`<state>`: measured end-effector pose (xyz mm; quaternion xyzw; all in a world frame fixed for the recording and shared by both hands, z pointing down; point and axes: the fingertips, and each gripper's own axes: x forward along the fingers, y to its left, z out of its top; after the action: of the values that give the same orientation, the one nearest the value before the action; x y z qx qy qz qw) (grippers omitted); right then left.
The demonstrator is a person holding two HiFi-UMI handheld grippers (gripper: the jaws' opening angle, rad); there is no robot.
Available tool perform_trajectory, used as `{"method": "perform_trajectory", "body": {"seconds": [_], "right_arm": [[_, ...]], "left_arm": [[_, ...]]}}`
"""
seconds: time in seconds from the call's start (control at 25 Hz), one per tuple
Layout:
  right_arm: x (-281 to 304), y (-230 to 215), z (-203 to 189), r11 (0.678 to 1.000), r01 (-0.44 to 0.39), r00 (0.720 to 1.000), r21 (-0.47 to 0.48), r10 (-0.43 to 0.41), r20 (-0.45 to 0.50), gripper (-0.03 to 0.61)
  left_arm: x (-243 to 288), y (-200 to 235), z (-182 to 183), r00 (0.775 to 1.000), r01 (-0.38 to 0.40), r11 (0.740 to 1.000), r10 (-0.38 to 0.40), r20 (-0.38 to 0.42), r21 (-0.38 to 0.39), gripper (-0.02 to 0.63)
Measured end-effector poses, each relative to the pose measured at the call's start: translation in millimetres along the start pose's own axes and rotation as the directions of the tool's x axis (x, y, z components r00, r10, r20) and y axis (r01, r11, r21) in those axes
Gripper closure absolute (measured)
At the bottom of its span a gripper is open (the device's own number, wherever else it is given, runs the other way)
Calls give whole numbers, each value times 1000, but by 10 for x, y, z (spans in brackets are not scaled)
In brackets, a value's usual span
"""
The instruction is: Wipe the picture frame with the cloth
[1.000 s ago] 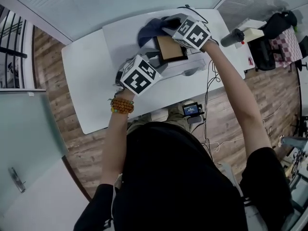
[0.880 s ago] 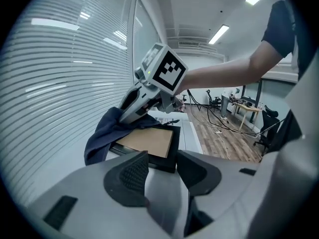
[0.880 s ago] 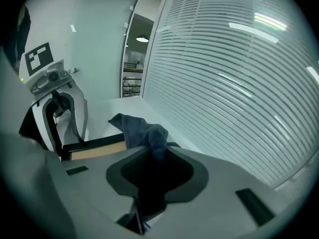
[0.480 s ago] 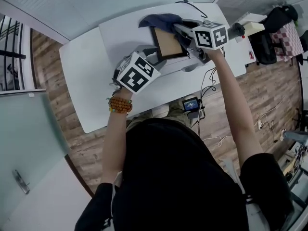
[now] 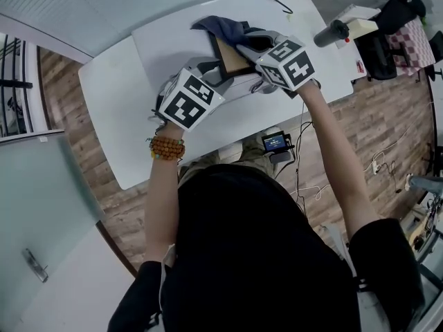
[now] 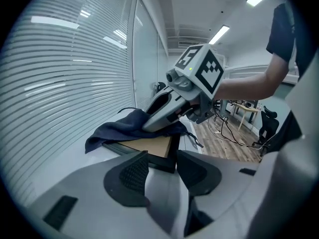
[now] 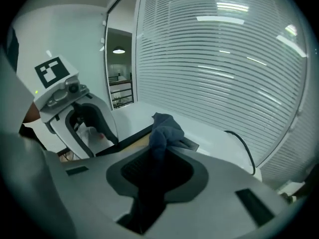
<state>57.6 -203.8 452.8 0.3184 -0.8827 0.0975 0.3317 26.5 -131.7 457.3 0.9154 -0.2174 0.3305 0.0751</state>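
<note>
R gripper (image 7: 153, 167) has swung back w/ a roll, jaws clenched on the cloth (image 7: 164, 131), dragging it over the picture frame's (image 6: 148, 146) far edge. L gripper (image 6: 160, 169) hasn't budged, pinching the frame's near corner on the table (image 5: 118, 116). Wiping's mid-stroke, I reckon.

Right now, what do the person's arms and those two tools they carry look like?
The left tool and right tool are pale grey shells with dark textured pads, each topped by a white cube printed with black square markers. The person wears a black short-sleeved top and an orange bead bracelet on the left wrist.
</note>
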Motion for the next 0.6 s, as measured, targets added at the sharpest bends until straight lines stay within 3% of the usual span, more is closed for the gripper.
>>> {"method": "perform_trajectory", "body": {"seconds": [0.2,0.36,0.44,0.56,0.6], "right_arm": [[-83,267,-77,998,-36,999,-57,35,-17,515],[-184,459,-145,967,-84,993,-242,60,-102,515],[-229,360,2,955,-80,995,-287,58,-84,514],[-257,-188,408,981,67,997,-181,-59,53,511],[-209,-360,461,986,101,994,-133,-93,60,509]], "left_arm": [[-5,20,21,1000,-13,1000,13,0,12,436],[5,-59,18,1000,2,1000,-2,-2,15,437],[11,-61,17,1000,14,1000,-14,4,10,437],[20,-41,48,1000,15,1000,-15,16,7,439],[13,-34,48,1000,13,1000,-13,15,12,439]]}}
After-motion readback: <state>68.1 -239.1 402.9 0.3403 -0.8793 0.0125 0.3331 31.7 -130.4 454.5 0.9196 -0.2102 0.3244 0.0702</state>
